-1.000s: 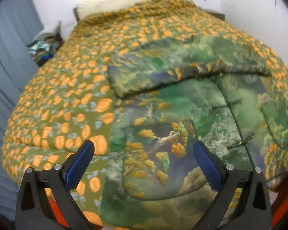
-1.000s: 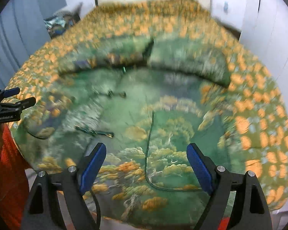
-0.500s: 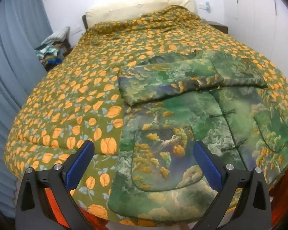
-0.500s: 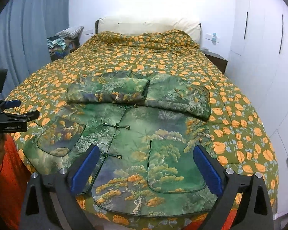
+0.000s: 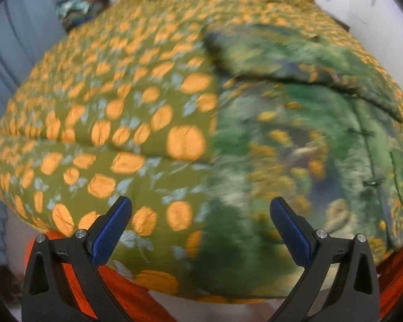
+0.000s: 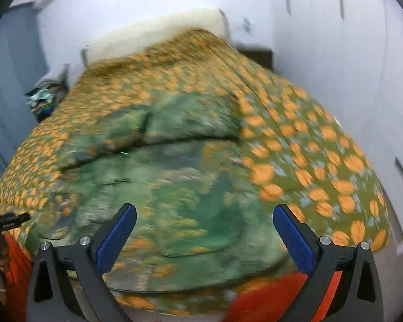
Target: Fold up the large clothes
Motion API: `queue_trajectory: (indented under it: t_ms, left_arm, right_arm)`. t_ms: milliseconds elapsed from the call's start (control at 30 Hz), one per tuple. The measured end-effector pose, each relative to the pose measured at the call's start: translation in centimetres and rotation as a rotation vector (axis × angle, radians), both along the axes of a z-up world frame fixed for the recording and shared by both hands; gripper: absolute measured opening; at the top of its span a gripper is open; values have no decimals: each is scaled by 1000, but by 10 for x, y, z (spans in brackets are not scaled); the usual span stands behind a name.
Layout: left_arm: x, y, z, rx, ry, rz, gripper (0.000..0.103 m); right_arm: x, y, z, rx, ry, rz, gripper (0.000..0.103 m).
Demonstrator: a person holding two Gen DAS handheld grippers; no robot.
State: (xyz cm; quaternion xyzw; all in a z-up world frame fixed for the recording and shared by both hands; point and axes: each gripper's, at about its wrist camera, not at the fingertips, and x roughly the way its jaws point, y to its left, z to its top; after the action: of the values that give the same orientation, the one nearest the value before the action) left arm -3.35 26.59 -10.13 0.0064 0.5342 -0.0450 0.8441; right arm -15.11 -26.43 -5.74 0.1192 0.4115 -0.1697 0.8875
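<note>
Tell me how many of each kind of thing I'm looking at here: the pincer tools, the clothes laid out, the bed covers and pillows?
Grippers: 2, the left gripper and the right gripper, both open and holding nothing
Green printed jacket: 1, spread on the bed
Orange-patterned bedspread: 1
Cream pillow: 1; blur hides any seam
Total: 5

Both cams sharp 0.5 s ago, now motion-blurred. I've swung my left gripper left and down toward the jacket's near hem: it sat over the jacket pocket, now it straddles the jacket's left edge, w/ more quilt in view. My right gripper dropped closer to the jacket too and tilted; the jacket fills more of its view, room looks slanted.
</note>
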Motion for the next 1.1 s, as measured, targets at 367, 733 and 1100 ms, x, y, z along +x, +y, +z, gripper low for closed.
queue_trajectory:
  t_ms: [367,733,1100]
  left_arm:
    - [-8,-16,-44,-164,226,-112,94]
    - [-24,-9,-4,-250,237,-158,10]
    - [-90,37,32,-359,313,-164,9]
  right_arm:
    - [53,-79,-111,527,386,148,82]
    - [38,-34,-32,437,280,273,18]
    - [-53,-22,-35,676,276,216,18]
